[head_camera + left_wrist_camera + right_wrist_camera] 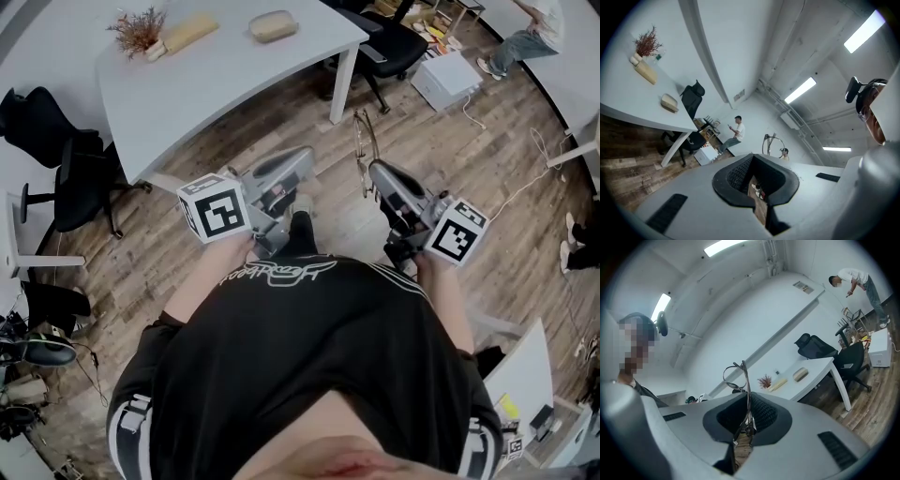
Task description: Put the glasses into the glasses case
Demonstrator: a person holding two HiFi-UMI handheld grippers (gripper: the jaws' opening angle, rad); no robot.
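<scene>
Jaws, head view: right gripper (376,171) clamps glasses (364,141), left gripper (305,157) carries nothing. Case (273,25) on table (187,89) at 12 o'clock, well apart. Left gripper view: jaws together, nothing between; case at 9 o'clock. Right gripper view: jaws pinch glasses, lenses sticking up; case at 3 o'clock.

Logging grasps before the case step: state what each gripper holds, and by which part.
The right tongs clamp the glasses low on the folded frame, with the lenses sticking out beyond them; the exact part is unclear. The left tongs hold nothing.
</scene>
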